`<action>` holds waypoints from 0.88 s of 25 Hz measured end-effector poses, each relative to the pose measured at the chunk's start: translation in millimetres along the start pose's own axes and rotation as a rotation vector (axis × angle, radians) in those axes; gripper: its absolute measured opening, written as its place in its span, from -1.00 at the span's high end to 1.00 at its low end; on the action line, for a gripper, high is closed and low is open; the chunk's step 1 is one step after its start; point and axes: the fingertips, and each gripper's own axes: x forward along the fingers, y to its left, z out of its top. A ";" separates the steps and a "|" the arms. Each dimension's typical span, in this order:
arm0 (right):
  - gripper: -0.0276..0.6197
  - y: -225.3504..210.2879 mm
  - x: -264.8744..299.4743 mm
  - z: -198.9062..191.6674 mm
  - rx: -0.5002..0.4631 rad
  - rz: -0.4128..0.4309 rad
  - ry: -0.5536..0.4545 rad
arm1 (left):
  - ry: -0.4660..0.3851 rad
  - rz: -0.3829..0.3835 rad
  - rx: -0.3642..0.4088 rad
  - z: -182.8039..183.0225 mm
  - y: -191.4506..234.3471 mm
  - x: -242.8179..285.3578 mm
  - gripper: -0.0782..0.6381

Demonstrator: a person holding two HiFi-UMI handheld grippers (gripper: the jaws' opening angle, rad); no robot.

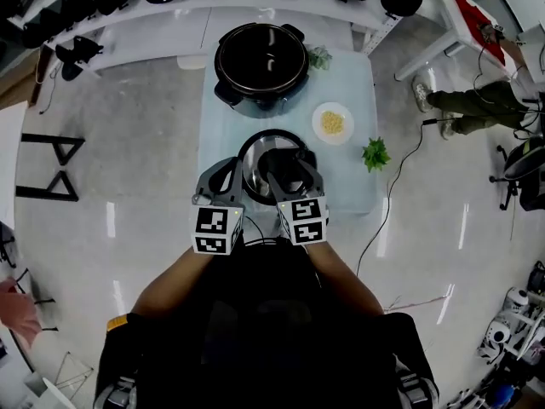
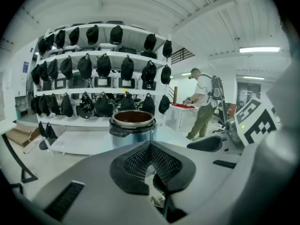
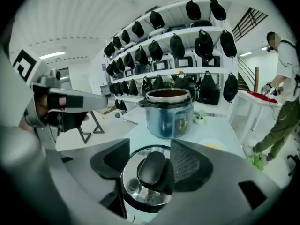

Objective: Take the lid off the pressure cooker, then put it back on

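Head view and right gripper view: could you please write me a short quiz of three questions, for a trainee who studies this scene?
1. True or false: the lid sits on the pressure cooker.
2. What stands between the jaws of the right claw? A) a spoon B) the lid's handle C) a cup
3. Fill in: the small plate on the table holds ___ food.
Key: 1 false, the lid lies on the table; 2 B; 3 yellow.

Cooker (image 1: 261, 65): you see it upright and open at the head view's top centre, steel wall, dark inner bowl.
Lid (image 1: 271, 164): off the cooker, lying flat at frame centre below it, black handle up.
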 end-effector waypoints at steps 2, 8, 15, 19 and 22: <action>0.14 -2.4 -21.5 13.6 -0.044 0.042 -0.041 | -0.017 0.052 -0.016 6.3 -15.9 -12.5 0.77; 0.43 -2.1 -79.3 33.0 -0.149 0.145 -0.102 | -0.065 0.176 -0.045 19.4 -60.9 -49.5 0.77; 0.67 10.7 -135.8 43.3 -0.168 0.193 -0.158 | -0.111 0.229 -0.051 41.2 -88.2 -102.2 0.77; 0.71 20.3 -158.7 51.0 -0.165 0.199 -0.185 | -0.134 0.219 -0.054 49.3 -98.2 -127.0 0.77; 0.72 26.6 -174.1 54.0 -0.148 0.184 -0.199 | -0.138 0.200 -0.039 48.5 -105.2 -142.6 0.77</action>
